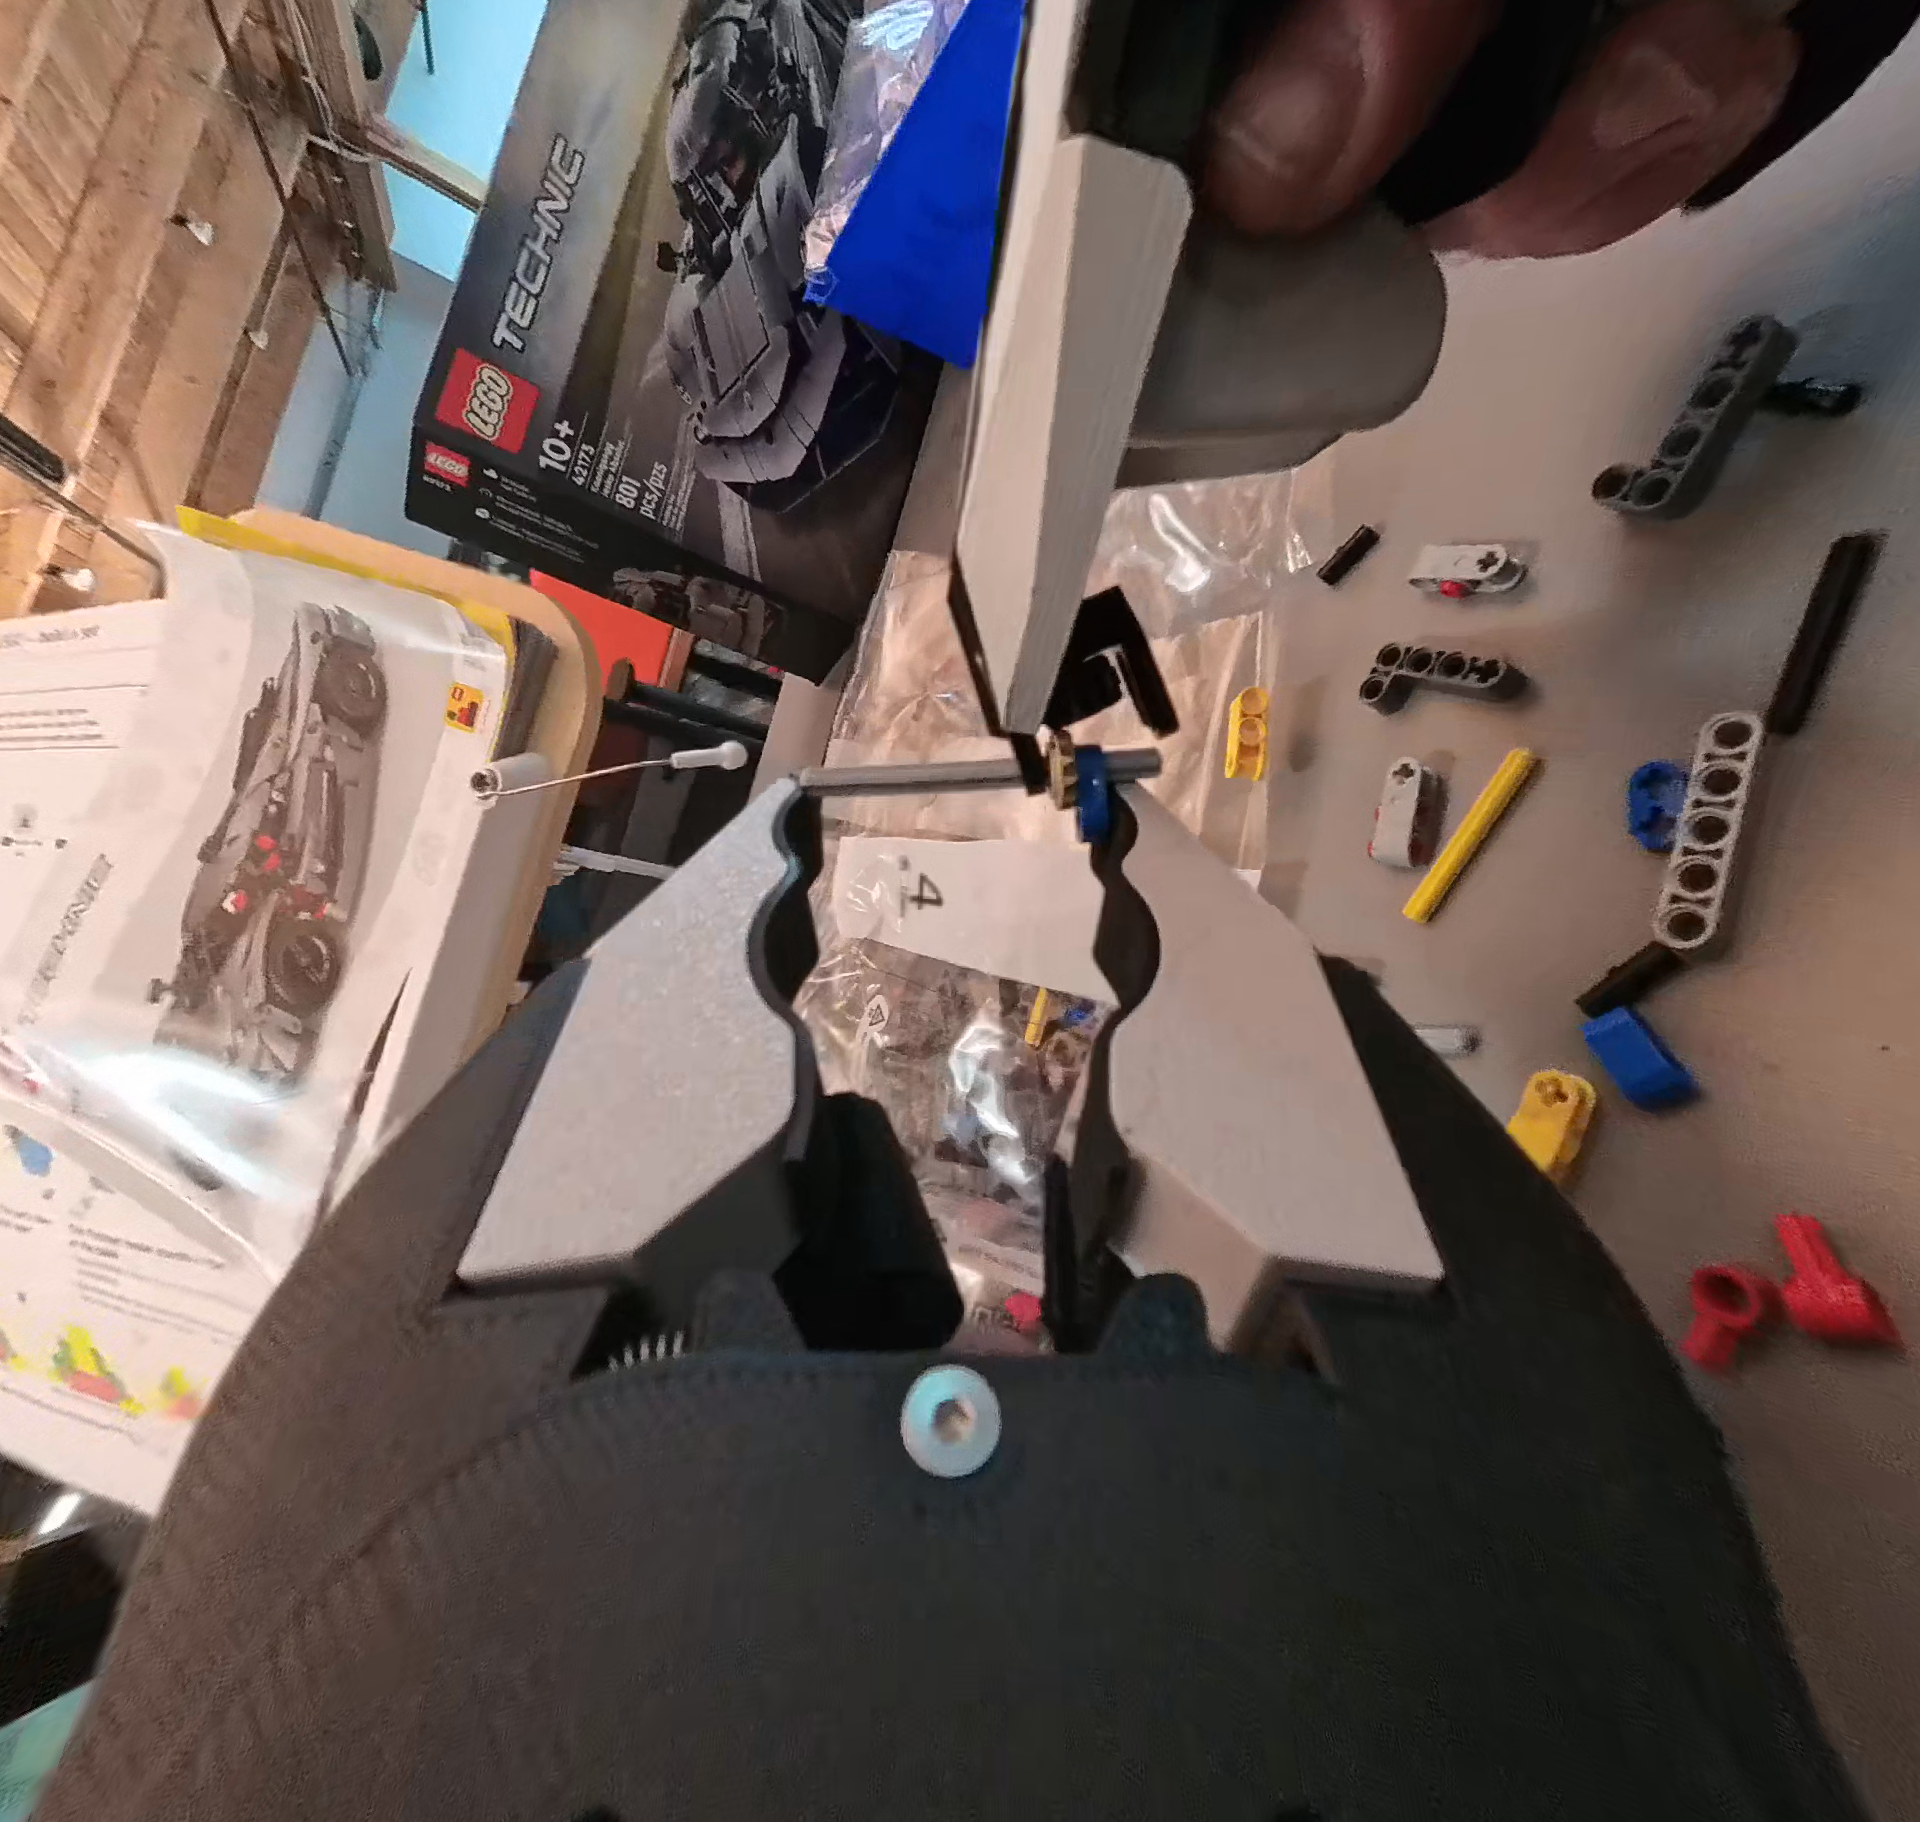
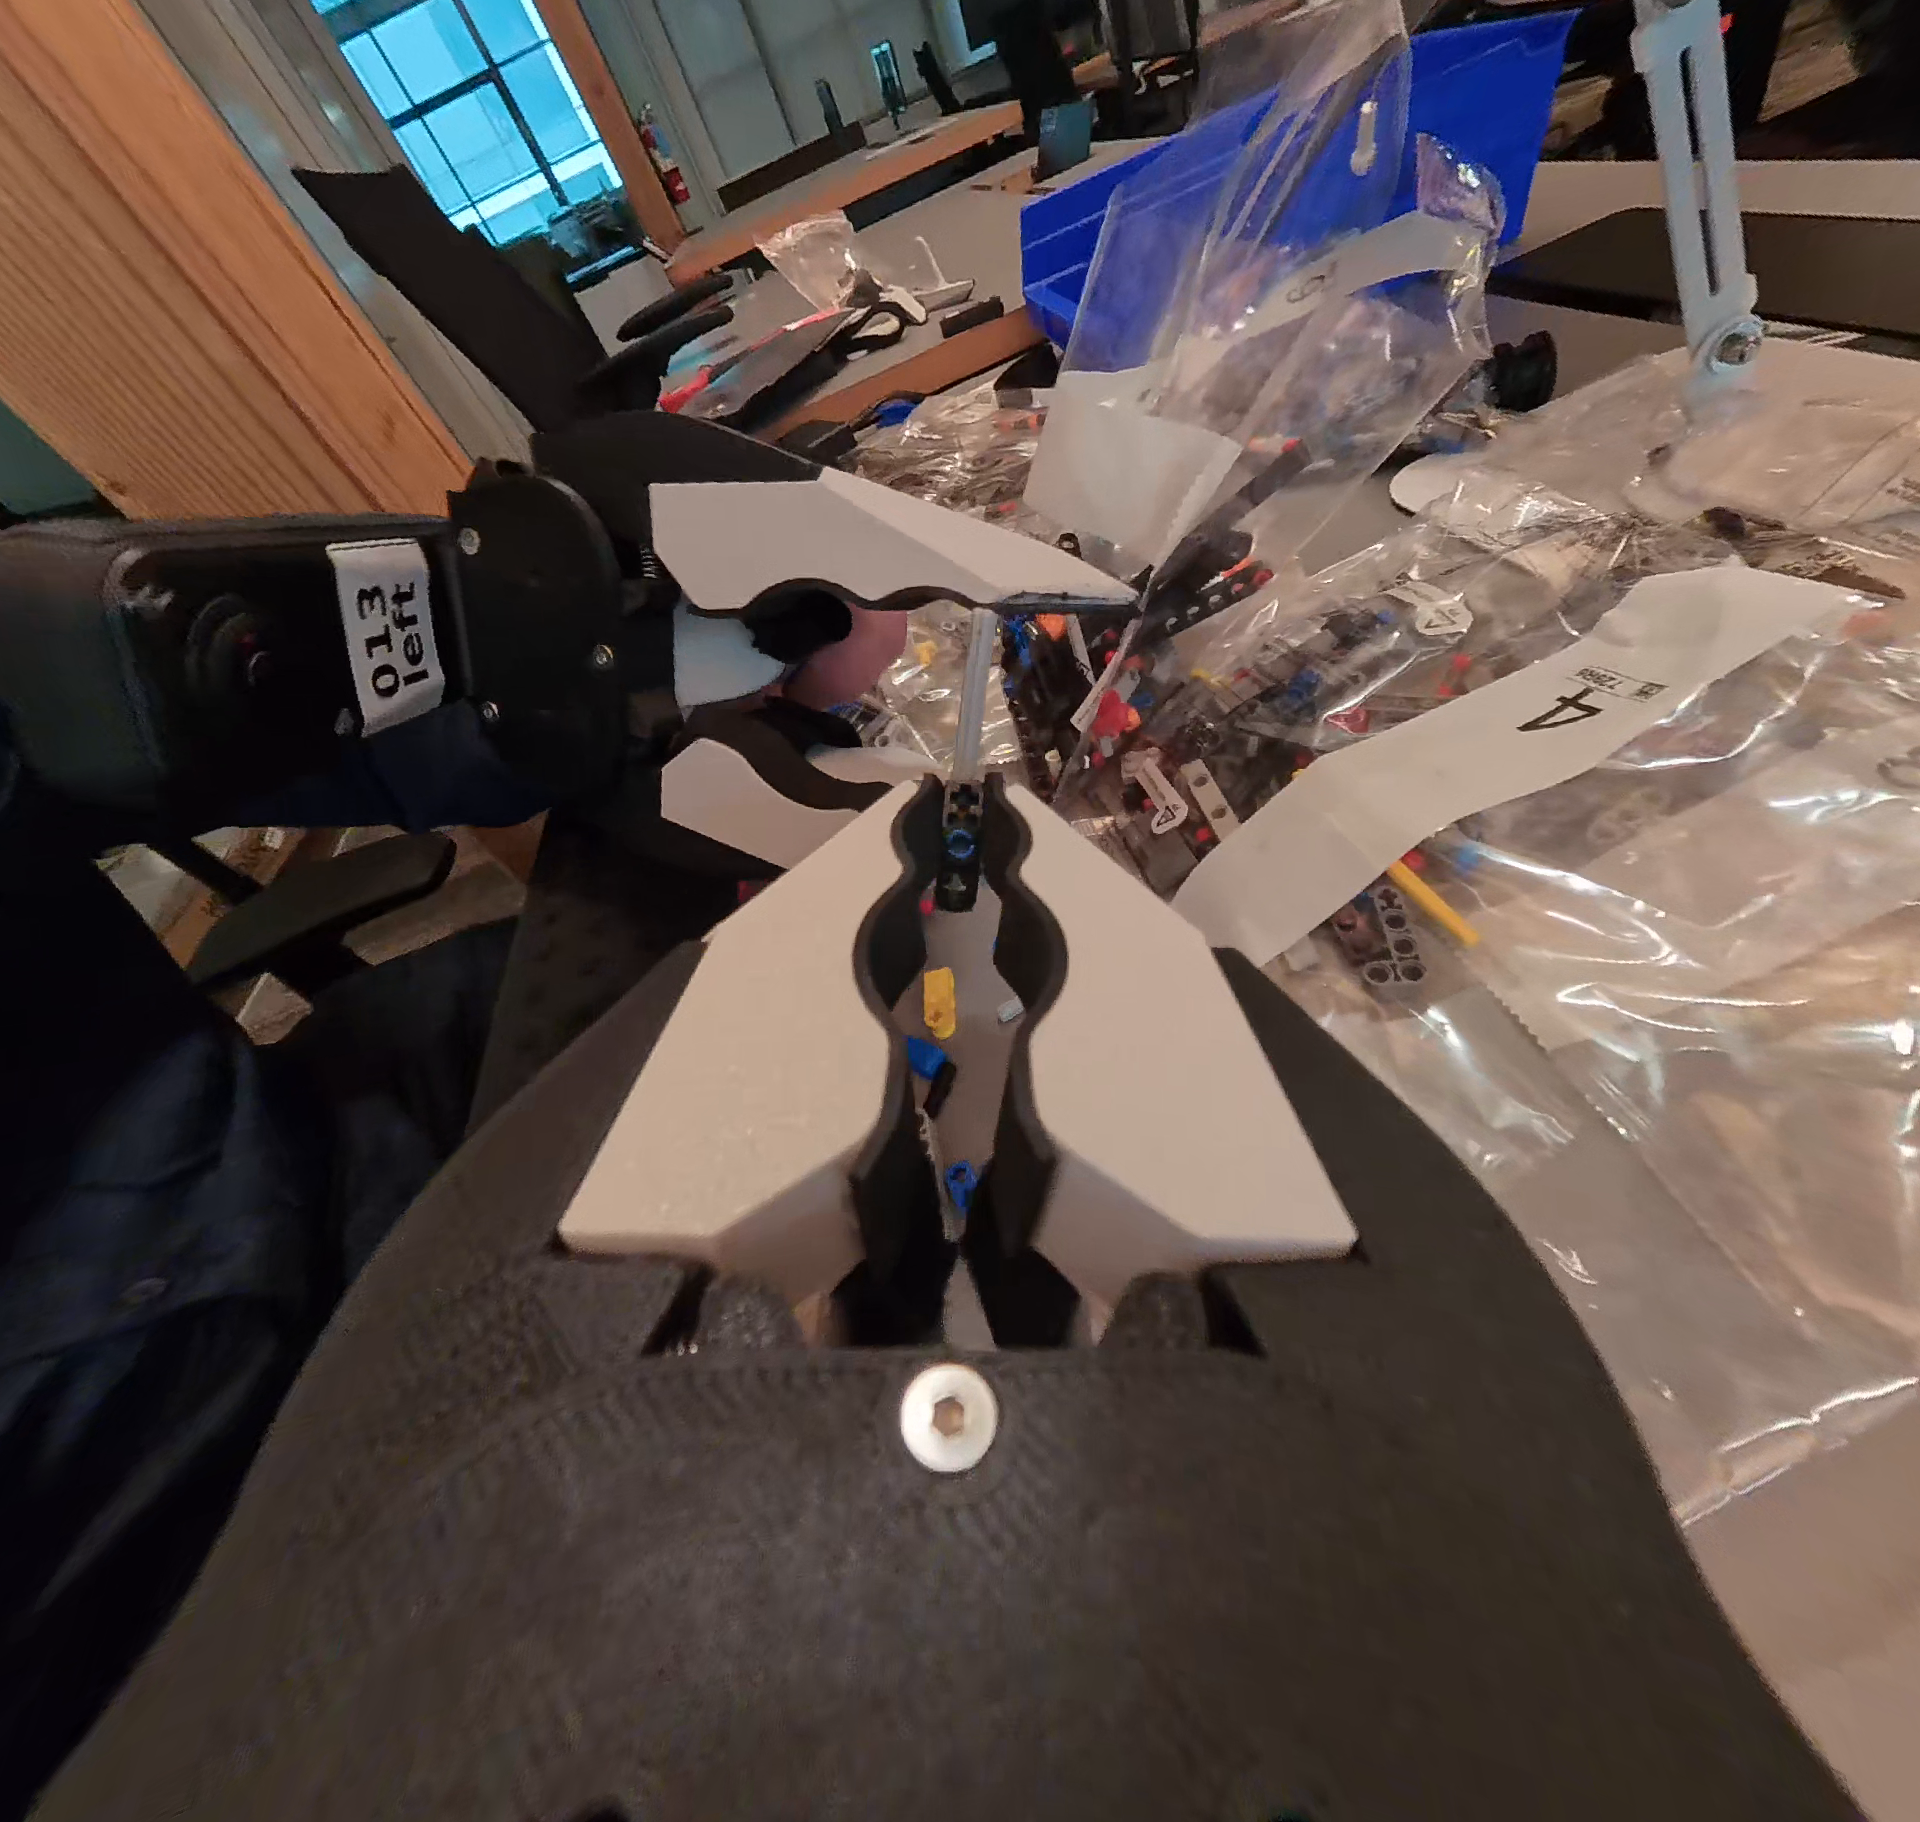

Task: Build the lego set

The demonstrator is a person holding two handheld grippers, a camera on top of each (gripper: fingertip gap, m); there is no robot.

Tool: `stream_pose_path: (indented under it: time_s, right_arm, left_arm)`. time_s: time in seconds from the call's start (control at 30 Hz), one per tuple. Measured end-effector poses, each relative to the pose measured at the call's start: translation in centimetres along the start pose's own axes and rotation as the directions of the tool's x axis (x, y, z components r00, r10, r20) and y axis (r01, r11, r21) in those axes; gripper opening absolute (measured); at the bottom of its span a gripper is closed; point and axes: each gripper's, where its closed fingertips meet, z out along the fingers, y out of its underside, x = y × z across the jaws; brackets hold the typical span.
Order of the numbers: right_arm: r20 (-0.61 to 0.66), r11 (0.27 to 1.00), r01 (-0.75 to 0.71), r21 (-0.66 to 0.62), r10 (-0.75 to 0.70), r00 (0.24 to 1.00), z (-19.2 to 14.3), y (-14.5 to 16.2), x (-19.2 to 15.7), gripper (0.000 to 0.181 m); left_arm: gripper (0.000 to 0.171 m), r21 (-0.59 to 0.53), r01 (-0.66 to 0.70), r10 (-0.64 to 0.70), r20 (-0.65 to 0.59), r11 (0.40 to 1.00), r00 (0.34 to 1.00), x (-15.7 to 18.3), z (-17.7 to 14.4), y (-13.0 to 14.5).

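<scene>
My left gripper [image 1: 951, 798] clamps a grey axle [image 1: 914, 777] lengthwise between its widely spread fingertips. The axle carries a tan gear [image 1: 1060, 759] and a blue bush [image 1: 1091, 785] near its right end. My right gripper [image 2: 961, 793] is shut on a small black piece [image 2: 958, 853] with a blue pin and meets the axle's end [image 2: 971, 702]. In the left wrist view the right gripper's finger [image 1: 1049, 442] comes down from above with the black piece [image 1: 1117, 666] at the gear. The left gripper also shows in the right wrist view [image 2: 997, 681].
Loose parts lie on the table at the right: a grey L beam [image 1: 1704, 422], a black beam [image 1: 1444, 676], a yellow axle [image 1: 1470, 832], red pieces [image 1: 1787, 1294]. Bags of parts [image 2: 1558, 837] lie below. The set's box [image 1: 665, 318], a booklet [image 1: 208, 837] and a blue bin [image 2: 1299, 203] stand around. My left and right fingertips are right by each other.
</scene>
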Motion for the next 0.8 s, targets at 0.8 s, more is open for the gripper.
stream_pose_path:
  time_s: [0.8]
  right_arm:
    - [0.057, 0.985, 0.148, -0.088, -0.143, 0.988, 0.2, 1.0, -1.4, 0.006]
  left_arm:
    - [0.052, 0.125, 0.121, -0.077, -0.305, 0.985, 0.949, 1.9, -1.0, -0.4]
